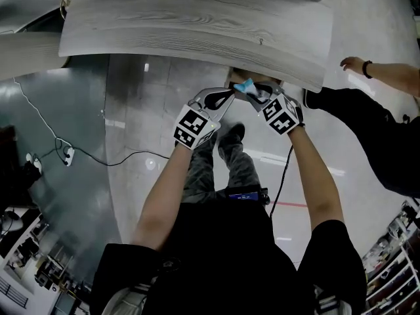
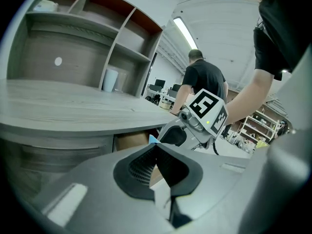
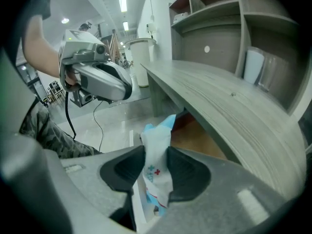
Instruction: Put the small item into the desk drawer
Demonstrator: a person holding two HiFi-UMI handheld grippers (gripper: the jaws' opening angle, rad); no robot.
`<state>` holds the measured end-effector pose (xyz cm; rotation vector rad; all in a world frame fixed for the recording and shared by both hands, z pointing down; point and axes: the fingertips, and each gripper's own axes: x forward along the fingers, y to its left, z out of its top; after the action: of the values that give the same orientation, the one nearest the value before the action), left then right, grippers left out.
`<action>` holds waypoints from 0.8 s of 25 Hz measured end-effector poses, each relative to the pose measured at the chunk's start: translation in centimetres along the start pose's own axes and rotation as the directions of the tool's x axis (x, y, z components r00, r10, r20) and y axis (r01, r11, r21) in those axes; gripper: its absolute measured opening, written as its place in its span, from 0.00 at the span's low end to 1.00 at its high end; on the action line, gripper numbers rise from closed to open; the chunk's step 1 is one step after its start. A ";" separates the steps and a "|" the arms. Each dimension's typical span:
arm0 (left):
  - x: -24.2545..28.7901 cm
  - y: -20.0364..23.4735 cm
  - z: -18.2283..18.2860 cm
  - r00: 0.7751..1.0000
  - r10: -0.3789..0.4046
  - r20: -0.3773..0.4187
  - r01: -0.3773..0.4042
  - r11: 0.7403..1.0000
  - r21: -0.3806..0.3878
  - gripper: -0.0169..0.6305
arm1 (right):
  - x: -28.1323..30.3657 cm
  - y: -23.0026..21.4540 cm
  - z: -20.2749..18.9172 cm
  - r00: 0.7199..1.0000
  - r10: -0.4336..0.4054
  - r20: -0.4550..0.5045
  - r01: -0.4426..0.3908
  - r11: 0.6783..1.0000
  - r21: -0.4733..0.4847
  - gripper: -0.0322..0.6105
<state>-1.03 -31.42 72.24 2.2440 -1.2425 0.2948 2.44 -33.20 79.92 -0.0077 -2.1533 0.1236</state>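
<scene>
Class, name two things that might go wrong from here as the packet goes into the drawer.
The packet pokes out beyond the right claw, so it may catch the desk edge above the drawer and slip out. The left claw sits close by, so the two may bump.

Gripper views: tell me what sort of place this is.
Probably an open office or lab: a long wooden desk with built-in shelves, a ceiling strip light, and stocked racks in the background.
</scene>
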 end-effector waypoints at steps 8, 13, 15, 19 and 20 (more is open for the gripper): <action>-0.2 1.0 -1.6 1.000 -0.008 -0.005 0.007 1.000 -0.020 0.03 | 2.9 0.2 -0.7 0.998 0.022 -0.057 -0.025 0.998 -0.058 0.29; -0.2 1.2 -2.2 1.000 -0.002 -0.008 0.001 1.000 -0.027 0.03 | 3.9 0.3 -1.4 0.995 0.029 -0.098 -0.038 0.994 -0.101 0.29; -0.3 1.3 -2.4 1.000 0.003 -0.010 -0.003 1.000 -0.031 0.03 | 4.4 0.2 -1.7 0.993 0.026 -0.115 -0.040 0.992 -0.117 0.29; -0.7 1.6 -2.8 1.000 0.010 -0.013 -0.010 0.999 -0.037 0.03 | 5.3 0.4 -2.3 0.987 0.027 -0.158 -0.053 0.984 -0.168 0.29; -0.8 1.7 -2.8 1.000 0.012 -0.014 -0.012 0.999 -0.040 0.03 | 5.5 0.6 -2.4 0.985 0.030 -0.171 -0.062 0.981 -0.182 0.29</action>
<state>-2.68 -29.97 74.85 2.1981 -1.2443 0.2869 1.40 -32.10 85.77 -0.1711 -1.9897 -0.0510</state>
